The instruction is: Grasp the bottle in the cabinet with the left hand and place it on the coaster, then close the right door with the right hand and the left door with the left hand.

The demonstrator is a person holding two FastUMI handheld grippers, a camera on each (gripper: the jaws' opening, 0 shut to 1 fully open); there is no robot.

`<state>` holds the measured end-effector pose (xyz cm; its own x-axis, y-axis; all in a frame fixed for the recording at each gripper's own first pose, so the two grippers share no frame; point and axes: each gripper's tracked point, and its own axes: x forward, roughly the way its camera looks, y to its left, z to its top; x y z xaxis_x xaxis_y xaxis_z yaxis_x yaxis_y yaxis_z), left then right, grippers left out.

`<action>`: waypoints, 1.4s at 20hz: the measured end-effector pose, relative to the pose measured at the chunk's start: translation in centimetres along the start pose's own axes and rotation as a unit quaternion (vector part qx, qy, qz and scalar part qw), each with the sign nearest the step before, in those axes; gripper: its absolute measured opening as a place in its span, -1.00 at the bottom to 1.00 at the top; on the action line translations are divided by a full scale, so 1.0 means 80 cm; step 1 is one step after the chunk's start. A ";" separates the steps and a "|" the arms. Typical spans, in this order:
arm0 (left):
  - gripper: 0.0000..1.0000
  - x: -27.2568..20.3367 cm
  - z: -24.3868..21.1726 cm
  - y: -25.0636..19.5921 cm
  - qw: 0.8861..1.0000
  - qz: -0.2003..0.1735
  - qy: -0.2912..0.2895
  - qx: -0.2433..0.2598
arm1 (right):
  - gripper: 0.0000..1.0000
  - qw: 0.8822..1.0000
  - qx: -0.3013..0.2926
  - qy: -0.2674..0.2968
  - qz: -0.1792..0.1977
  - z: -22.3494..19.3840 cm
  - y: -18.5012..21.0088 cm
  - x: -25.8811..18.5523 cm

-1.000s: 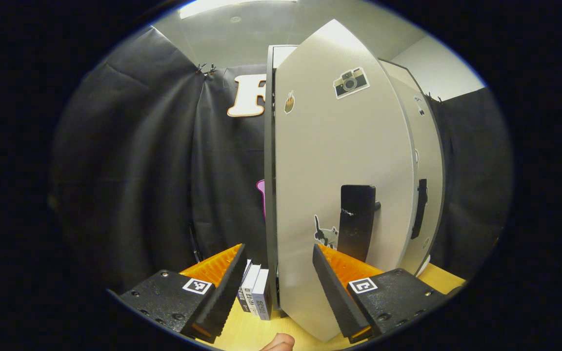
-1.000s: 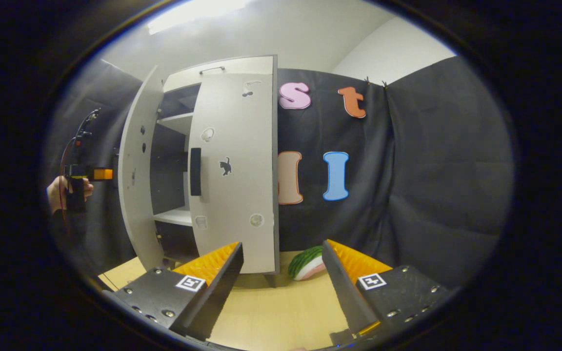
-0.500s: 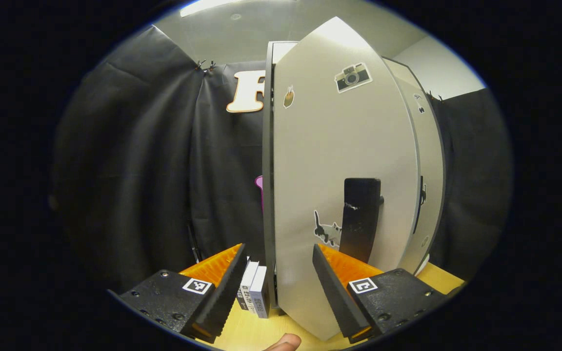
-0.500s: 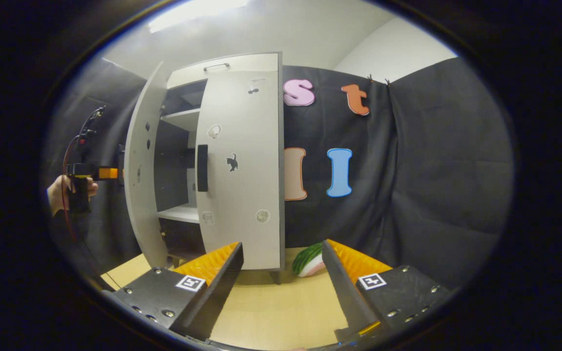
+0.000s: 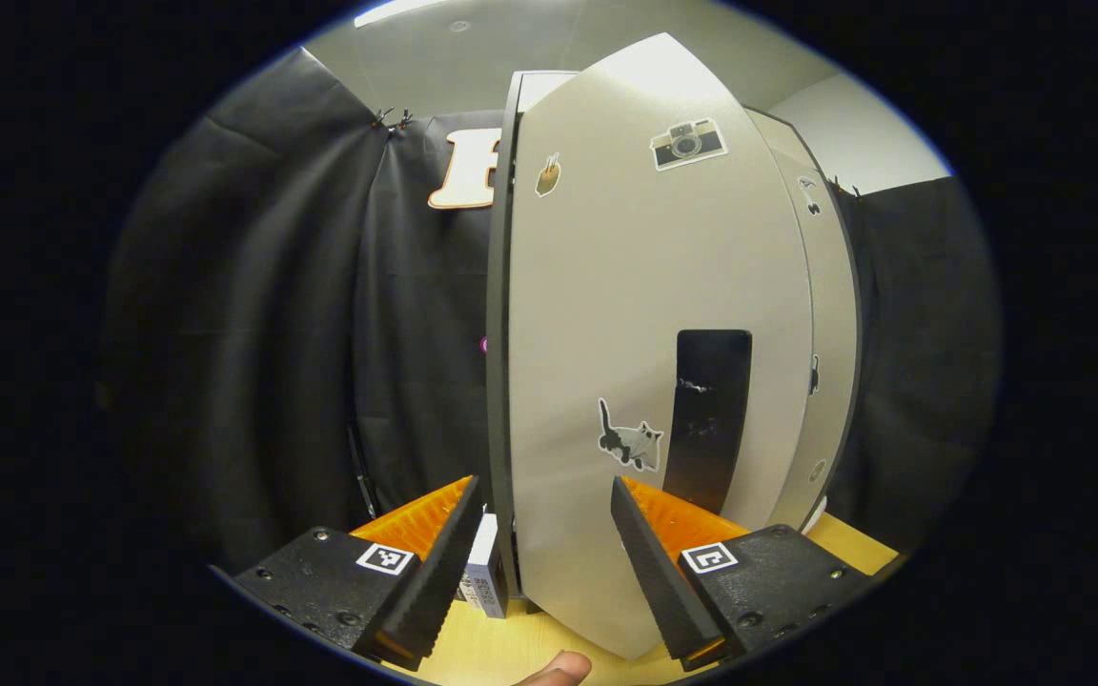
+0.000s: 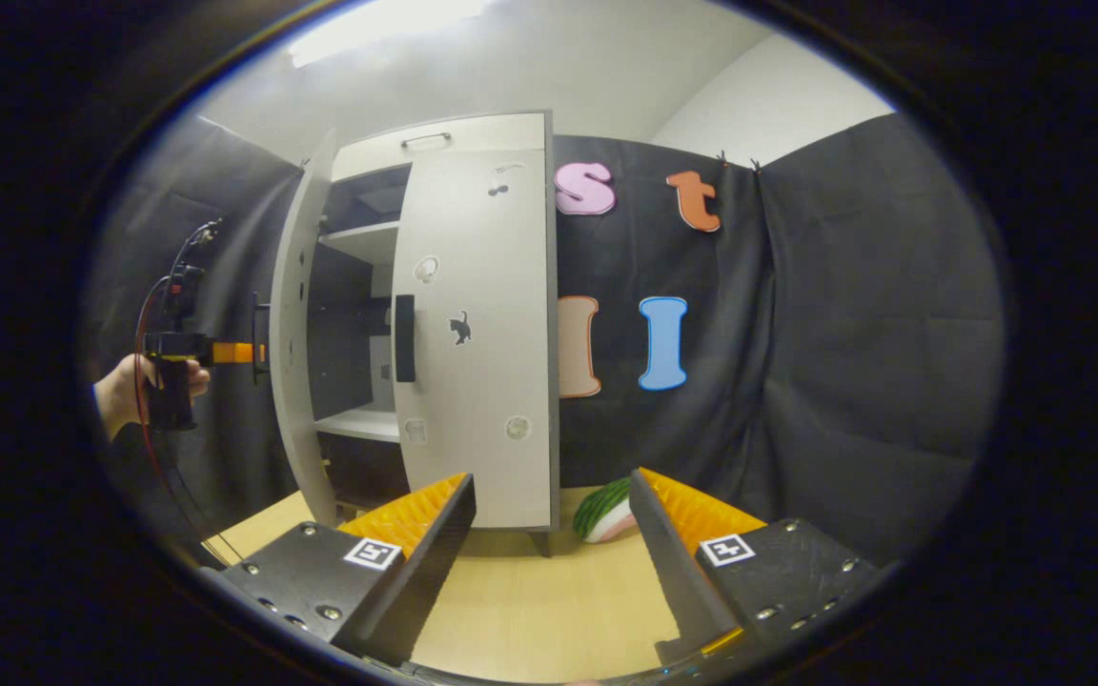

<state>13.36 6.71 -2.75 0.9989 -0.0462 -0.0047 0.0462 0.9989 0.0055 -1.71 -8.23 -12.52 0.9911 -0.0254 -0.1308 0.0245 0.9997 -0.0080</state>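
The cabinet's left door [image 5: 625, 314], grey with stickers and a black handle [image 5: 709, 419], stands ajar right in front of my left gripper [image 5: 539, 562]. That gripper is open, and the door's lower part rises between its fingers. In the right gripper view a hand holds the left gripper [image 6: 242, 353] with its tips against the outer face of the left door [image 6: 299, 324]. The right door [image 6: 477, 333] lies flat against the cabinet front. My right gripper [image 6: 554, 543] is open and holds nothing, a little way back from the right door above the wooden table [image 6: 530, 610].
A watermelon-slice toy [image 6: 603, 510] lies on the table by the cabinet's right foot. White boxes [image 5: 487, 576] stand upright left of the cabinet. Between the two doors, shelves [image 6: 363, 238] show through the gap. Black cloth walls close in on both sides.
The left door has swung further towards the cabinet with the left gripper following it. The gap between the doors has narrowed. The right gripper has barely moved.
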 end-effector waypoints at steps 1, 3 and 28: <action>0.75 0.001 -0.002 -0.004 1.000 -0.002 0.002 -0.001 | 0.96 1.000 -0.001 0.001 0.000 0.000 0.000 -0.003; 0.77 0.003 -0.006 -0.015 1.000 -0.006 0.008 0.000 | 0.96 1.000 -0.004 0.008 -0.001 -0.002 -0.002 -0.008; 0.84 -0.194 -0.007 -0.062 1.000 -0.013 0.008 -0.005 | 0.96 0.998 0.009 -0.048 0.049 0.093 0.109 -0.043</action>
<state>-2.36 2.50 -3.30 0.9972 -0.0719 -0.0199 0.0718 0.9974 -0.0055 -3.92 0.58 -4.79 0.9968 0.0718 -0.0350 -0.0712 0.9973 0.0184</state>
